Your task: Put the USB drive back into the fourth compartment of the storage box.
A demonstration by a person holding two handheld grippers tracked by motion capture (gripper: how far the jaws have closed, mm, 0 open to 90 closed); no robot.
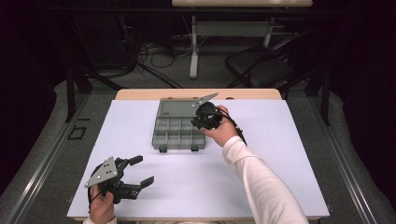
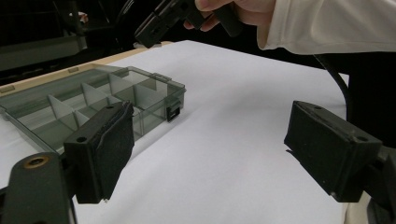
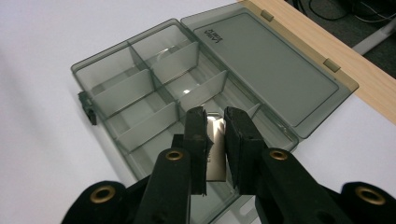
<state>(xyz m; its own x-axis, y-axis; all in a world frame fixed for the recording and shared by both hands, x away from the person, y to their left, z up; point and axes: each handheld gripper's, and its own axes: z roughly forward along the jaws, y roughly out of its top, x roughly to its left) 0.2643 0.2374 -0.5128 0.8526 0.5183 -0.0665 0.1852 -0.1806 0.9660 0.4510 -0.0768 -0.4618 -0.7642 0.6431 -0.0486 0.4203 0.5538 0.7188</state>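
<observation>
A white sheet (image 1: 261, 177) is spread over the wooden table (image 1: 140, 94), and a grey transparent organizer box (image 1: 180, 132) is placed on it, near the far middle of the table. The box is open: its lid (image 1: 179, 108) is laid back flat toward the far edge, and the tray is divided by thin walls into several compartments. Two small latches are seen on the near wall of the tray.

The right gripper (image 1: 205, 116) is held by the right hand (image 1: 223, 130) over the right part of the tray, and a white sleeve (image 1: 261, 186) covers the forearm. In the right gripper view the right gripper (image 3: 215, 140) is pointed down into the box, and its jaws are drawn narrow around a small flat silver metal piece (image 3: 215, 144), which is gripped between the pads (image 3: 196, 140). The piece is held above a compartment at the near right side of the tray; whether it touches the bottom cannot be told.

The left gripper (image 1: 142, 171) is held by the left hand (image 1: 102, 207) low over the near left part of the sheet, well apart from the box. Its jaws are spread wide, and nothing is between them. In the left gripper view the left gripper (image 2: 205, 158) is directed toward the organizer box (image 2: 93, 102), with bare sheet between the two pads (image 2: 116, 144).
</observation>
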